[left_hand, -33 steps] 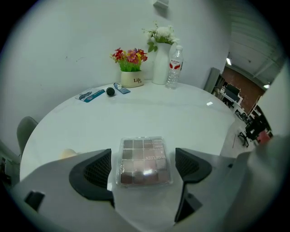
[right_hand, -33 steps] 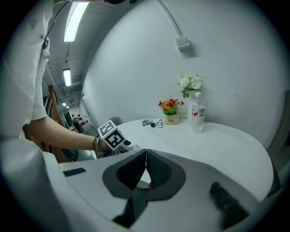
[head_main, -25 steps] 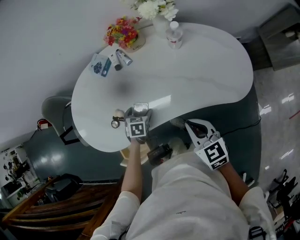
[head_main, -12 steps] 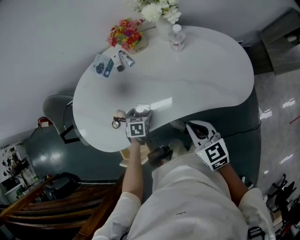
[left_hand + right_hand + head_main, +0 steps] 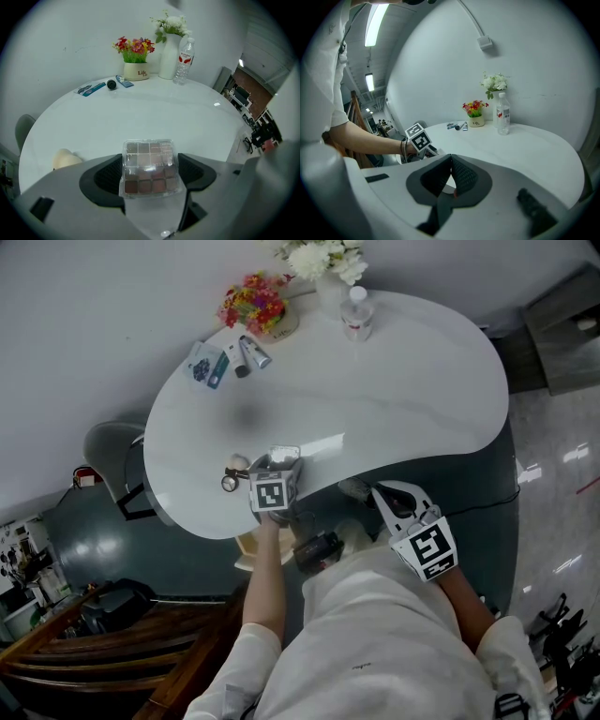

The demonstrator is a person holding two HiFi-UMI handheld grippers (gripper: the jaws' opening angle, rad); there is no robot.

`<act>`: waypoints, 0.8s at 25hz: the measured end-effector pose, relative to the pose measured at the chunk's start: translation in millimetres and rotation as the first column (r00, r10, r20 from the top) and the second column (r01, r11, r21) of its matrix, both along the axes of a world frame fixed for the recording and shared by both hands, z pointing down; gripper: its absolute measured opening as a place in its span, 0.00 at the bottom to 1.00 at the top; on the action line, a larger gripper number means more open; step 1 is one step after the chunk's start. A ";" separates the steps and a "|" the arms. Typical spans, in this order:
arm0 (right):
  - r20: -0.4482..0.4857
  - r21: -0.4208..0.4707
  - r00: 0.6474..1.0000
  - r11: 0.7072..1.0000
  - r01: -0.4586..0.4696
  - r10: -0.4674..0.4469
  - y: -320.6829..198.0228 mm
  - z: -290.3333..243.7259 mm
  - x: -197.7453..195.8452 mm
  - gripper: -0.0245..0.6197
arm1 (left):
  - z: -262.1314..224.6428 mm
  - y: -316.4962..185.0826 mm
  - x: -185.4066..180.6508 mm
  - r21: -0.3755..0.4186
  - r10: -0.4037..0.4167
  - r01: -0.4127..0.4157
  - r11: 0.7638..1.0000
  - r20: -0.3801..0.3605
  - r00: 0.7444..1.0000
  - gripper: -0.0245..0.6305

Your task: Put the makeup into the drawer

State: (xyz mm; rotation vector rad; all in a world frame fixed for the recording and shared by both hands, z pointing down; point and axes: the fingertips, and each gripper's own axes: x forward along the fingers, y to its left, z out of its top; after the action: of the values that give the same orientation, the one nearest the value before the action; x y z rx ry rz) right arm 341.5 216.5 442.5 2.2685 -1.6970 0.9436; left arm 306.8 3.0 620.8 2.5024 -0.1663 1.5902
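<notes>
At the far left a grey chair (image 5: 111, 457) is tucked partly under the white tabletop (image 5: 412, 381). Close to the tabletop's near edge lies a cream makeup sponge (image 5: 64, 158). Just to its right is my left hand-held gripper (image 5: 277, 472), pointing steeply down. Its jaws have just been closing, and they pinch a clear-lidded eyeshadow palette (image 5: 149, 165) with a pad against each of its two side edges. The palette is above the near part of the tabletop; I cannot tell whether it touches the surface.

Across the tabletop by the wall lie a blue packet (image 5: 201, 369) and small tubes (image 5: 251, 352). Next come a pot of red and yellow flowers (image 5: 253, 307), a white vase (image 5: 328, 292) of white flowers and a water bottle (image 5: 354, 313).

On the right, my right hand-held gripper (image 5: 451, 174) hangs off the tabletop's near edge beside my body. Its jaws are pressed together with nothing between them.
</notes>
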 end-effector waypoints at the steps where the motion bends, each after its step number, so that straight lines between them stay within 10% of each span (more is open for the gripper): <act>1: 0.002 0.000 1.000 1.000 0.001 -0.001 0.0 0.0 -0.1 0.06 | -0.3 0.3 -1.3 0.001 -0.004 0.004 1.000 0.003 1.000 0.62; 20: -0.017 0.051 0.985 0.984 0.173 -0.173 -41.8 -9.4 -15.4 0.06 | -31.6 -12.8 -70.7 0.017 -0.185 0.185 0.983 -0.018 0.983 0.62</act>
State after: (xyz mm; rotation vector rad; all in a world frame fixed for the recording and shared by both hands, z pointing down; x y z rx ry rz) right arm 326.1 174.7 433.1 2.1107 -1.8982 0.8549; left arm 236.1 -9.8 589.2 2.4320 -0.4014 1.5007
